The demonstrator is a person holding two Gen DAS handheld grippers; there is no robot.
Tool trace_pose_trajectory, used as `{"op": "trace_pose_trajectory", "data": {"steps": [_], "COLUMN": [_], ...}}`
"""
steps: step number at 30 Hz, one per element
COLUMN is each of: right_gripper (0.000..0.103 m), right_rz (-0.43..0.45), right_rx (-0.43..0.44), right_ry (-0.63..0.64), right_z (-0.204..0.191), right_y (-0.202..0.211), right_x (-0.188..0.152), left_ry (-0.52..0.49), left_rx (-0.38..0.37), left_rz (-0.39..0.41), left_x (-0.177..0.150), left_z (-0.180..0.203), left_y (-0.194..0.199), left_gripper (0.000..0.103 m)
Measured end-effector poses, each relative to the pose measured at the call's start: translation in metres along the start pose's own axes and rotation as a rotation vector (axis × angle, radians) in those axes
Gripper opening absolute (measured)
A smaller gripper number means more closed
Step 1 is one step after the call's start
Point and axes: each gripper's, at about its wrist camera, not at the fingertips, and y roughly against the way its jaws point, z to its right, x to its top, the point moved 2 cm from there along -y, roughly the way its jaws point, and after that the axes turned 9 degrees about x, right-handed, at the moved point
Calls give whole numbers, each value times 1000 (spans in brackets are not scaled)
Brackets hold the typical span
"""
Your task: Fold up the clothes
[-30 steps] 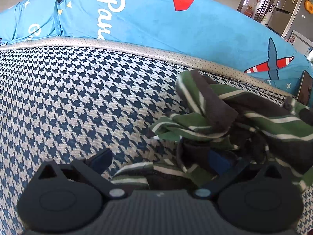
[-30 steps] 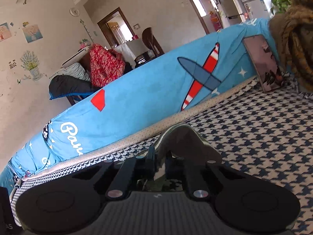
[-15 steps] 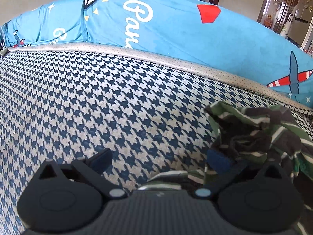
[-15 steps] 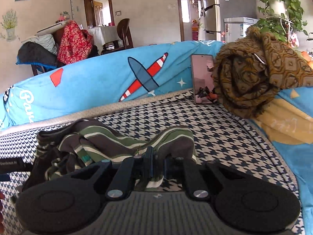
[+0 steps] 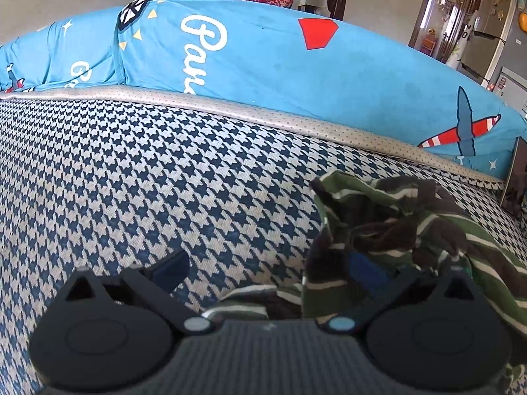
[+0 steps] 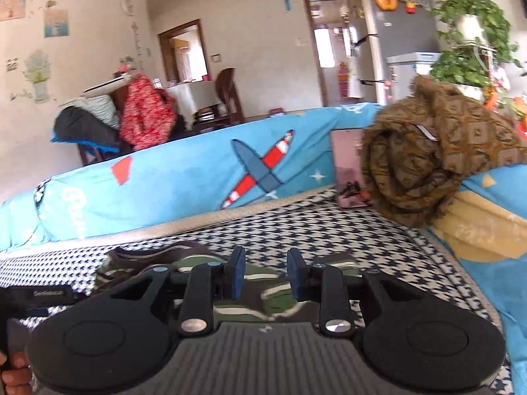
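A green, brown and white striped garment [image 5: 395, 223] lies crumpled on the houndstooth mattress cover [image 5: 164, 181], to the right in the left wrist view. My left gripper [image 5: 268, 271] is open wide just above the cover; a striped edge of the garment lies between its fingers and its right pad sits against the heap. In the right wrist view the garment [image 6: 263, 301] lies flat below my right gripper [image 6: 266, 273]. Its jaws are opening, the blue pads stand apart and no cloth is between them.
A long blue cushion with an aeroplane print [image 5: 329, 75] borders the far side of the cover. A phone [image 6: 346, 168] leans against it. A rolled brown patterned blanket [image 6: 428, 161] and a yellow-and-blue quilt [image 6: 487, 227] lie at the right. A hand [image 6: 13, 375] shows at the lower left.
My right gripper was shut on a fold of the garment; it has let go, its pads have parted and it has risen. The garment has dropped into a heap.
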Motion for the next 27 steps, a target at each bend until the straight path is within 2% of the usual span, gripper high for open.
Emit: {"op": "trace_pose_trajectory", "data": {"steps": [3, 6, 9, 15, 17, 22, 25, 27], "right_gripper": [26, 26, 26, 37, 43, 53, 53, 44], "right_rz": [-43, -78, -113, -175, -187, -237, -264, -274], "right_rx": [147, 228, 271, 293, 293, 268, 223, 206], "right_ry": [31, 81, 135, 213, 254, 350, 408, 387], "right_z": [-29, -56, -78, -107, -115, -132, -141, -142], "right_y": [-18, -35, -53, -91, -103, -130, -144, -152], "right_x": [-6, -14, -23, -41, -46, -61, -73, -74], "left_ry": [21, 39, 53, 70, 75, 91, 99, 102], "left_rx": [15, 27, 30, 27, 25, 17, 8, 7], "left_rz": [-11, -19, -21, -25, -30, -43, -48, -47], "left_x": [1, 2, 4, 7, 8, 11, 12, 13], "left_z": [-7, -14, -20, -32, -36, -46, -51, -55], "left_y": [-2, -4, -2, 0, 0, -2, -1, -1], "left_gripper": [103, 103, 103, 103, 103, 103, 103, 103]}}
